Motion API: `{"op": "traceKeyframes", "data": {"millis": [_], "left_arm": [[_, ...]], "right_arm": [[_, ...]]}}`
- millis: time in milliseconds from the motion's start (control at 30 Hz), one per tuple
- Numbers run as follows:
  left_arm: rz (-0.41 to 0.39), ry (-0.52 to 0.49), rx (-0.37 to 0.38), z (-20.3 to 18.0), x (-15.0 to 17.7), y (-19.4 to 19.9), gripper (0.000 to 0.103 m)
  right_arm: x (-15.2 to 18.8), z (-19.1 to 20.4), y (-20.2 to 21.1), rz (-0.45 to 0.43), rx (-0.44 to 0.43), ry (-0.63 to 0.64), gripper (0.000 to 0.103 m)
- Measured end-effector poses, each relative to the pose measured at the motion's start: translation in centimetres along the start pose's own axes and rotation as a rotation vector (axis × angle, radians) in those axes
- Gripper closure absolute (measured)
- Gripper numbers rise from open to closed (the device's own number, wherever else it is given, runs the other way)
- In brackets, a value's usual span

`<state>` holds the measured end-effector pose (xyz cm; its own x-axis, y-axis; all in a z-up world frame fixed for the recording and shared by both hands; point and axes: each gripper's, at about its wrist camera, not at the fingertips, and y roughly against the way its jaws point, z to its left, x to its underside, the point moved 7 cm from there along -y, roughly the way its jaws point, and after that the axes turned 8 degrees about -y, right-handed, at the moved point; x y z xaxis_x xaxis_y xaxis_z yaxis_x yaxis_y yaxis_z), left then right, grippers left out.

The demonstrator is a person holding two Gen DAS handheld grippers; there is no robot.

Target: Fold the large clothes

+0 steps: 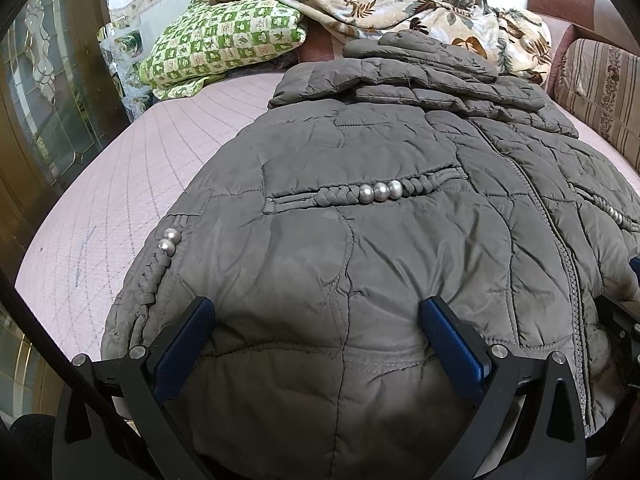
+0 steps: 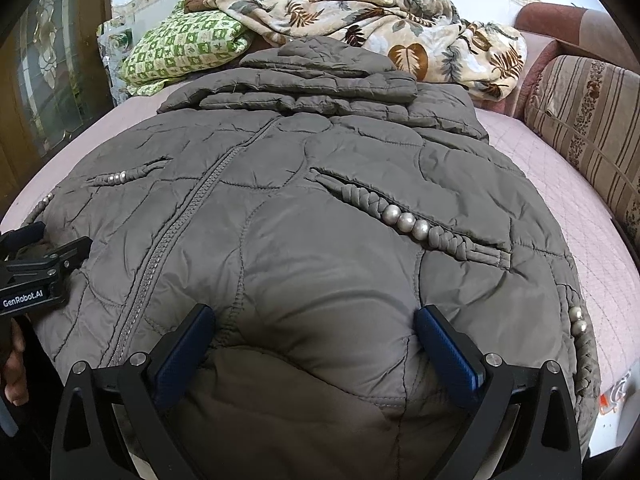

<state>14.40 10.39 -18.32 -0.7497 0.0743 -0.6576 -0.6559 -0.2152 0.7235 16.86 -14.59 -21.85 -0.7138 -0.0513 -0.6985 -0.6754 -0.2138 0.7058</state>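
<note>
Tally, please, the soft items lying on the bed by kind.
Quilted grey jacket: 1
Green checked pillow: 1
Leaf-print blanket: 1
Total: 3

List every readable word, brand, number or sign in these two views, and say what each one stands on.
"GenRobot.AI": white print on the black body of the left gripper, seen at the left edge of the right wrist view.
Green checked pillow: small characters in some squares, too small to read.
Orange-and-white item at the bed's edge, beside the jacket: a mark, cut off and unreadable.
Nothing else carries text.
</note>
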Motion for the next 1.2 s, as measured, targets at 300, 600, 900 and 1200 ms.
{"op": "traceKeyframes", "data": {"millis": [300,600,900,1200], "left_arm": [[-0.042,0.080,0.035,3.5,-0.5,1.7,0.000],[-0.035,0.489,0.043,15.3,3.3,2.0,0.019],[0.051,0.641,0.199,16.1,5.6,-1.0,0.045],[0.044,0.699,0.297,14.1,7.1,0.1,0.045]], "right_arm": [[-0.5,-1.5,3.4,0.014,-0.213,-0.077,0.001],[-1.1,-14.8,8.8,-0.118,-0.097,-0.396,0.002],[2.3,-20.3,5.1,0.030,-0.205,-0.779,0.017],[2.8,-17.8,4.4,0.074,-0.316,-0.773,0.017]]}}
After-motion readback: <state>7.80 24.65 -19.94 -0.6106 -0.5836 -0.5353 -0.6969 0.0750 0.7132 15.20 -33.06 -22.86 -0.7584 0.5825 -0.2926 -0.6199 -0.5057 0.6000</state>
